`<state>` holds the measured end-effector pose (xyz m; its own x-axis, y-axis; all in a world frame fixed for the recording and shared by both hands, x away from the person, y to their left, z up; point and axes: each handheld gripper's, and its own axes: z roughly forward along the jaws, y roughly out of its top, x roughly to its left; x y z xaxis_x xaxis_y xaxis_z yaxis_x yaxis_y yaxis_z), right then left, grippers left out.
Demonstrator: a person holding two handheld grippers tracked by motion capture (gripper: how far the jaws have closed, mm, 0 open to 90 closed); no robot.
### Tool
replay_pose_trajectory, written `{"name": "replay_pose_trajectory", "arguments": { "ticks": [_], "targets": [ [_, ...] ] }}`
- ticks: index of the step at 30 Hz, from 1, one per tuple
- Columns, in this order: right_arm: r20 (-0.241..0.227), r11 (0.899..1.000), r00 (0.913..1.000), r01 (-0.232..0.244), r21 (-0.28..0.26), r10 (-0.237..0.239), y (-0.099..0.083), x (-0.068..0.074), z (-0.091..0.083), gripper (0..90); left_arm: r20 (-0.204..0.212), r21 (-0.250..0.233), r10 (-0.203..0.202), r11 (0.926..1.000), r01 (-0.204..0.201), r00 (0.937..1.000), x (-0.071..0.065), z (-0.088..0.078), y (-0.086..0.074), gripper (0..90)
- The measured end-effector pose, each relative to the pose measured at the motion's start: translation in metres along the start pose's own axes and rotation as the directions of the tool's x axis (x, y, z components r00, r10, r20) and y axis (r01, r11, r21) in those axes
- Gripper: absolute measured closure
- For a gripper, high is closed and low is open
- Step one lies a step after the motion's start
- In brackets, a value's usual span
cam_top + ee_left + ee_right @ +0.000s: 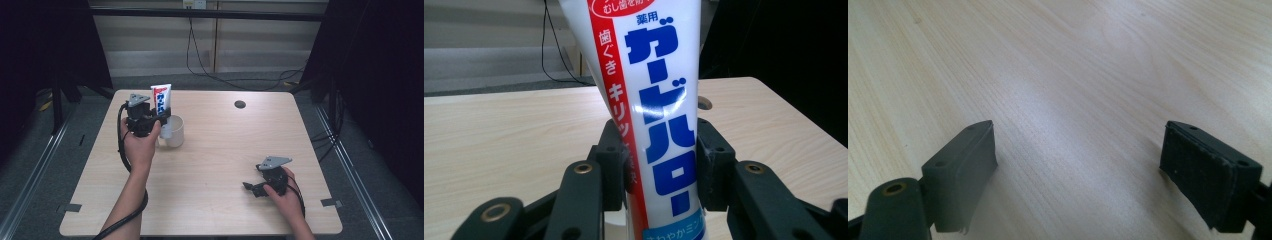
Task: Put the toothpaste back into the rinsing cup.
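Left gripper point(150, 119) clamped on an upright toothpaste tube point(161, 102), the tube's lower end inside the white cup point(175, 132) just beside it. Right gripper point(252, 186), jaws spread wide and holding nothing, rests on the table point(220, 150) well apart from the cup.

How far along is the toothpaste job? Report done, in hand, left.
Done: the left gripper has clamped the toothpaste tube upright. In hand: the tube sits at the white cup; whether its bottom is inside is unclear. Left: releasing it. The right gripper rests open on the table.
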<state>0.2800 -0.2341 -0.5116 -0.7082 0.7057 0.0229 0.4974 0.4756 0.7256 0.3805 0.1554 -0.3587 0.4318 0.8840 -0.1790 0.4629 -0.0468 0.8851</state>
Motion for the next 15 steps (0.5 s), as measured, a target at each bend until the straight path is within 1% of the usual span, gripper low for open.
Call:
{"name": "replay_pose_trajectory", "arguments": {
  "ticks": [3, 5, 11, 13, 15],
  "targets": [
    [0.000, 1.000, 1.0000, 0.000, 0.000, 0.000, 0.000, 0.000, 0.000, 14.4, -0.001, 0.001, -0.009, 1.0000, 0.009, 1.0000, 0.001, 0.004, 0.002, 63.0],
    [0.000, 1.000, 1.0000, 0.000, 0.001, 0.000, 0.000, 0.000, 0.000, 14.4, -0.006, 0.004, -0.008, 1.0000, 0.008, 1.0000, 0.002, 0.007, 0.002, 63.0],
    [0.001, 1.000, 1.0000, 0.001, 0.000, -0.001, 0.000, 0.000, 0.000, 14.4, -0.004, 0.007, -0.013, 0.9999, 0.013, 0.9999, 0.003, 0.015, 0.003, 63.0],
    [0.001, 1.000, 1.0000, 0.001, 0.000, -0.001, 0.000, 0.000, 0.000, 14.4, -0.015, 0.011, -0.009, 0.9999, 0.009, 0.9999, 0.003, 0.018, 0.004, 63.0],
    [0.001, 1.000, 1.0000, 0.001, 0.000, -0.001, 0.000, 0.000, 0.000, 14.4, -0.014, 0.005, -0.012, 0.9999, 0.012, 0.9998, 0.004, 0.021, 0.003, 63.0]
  ]
}}
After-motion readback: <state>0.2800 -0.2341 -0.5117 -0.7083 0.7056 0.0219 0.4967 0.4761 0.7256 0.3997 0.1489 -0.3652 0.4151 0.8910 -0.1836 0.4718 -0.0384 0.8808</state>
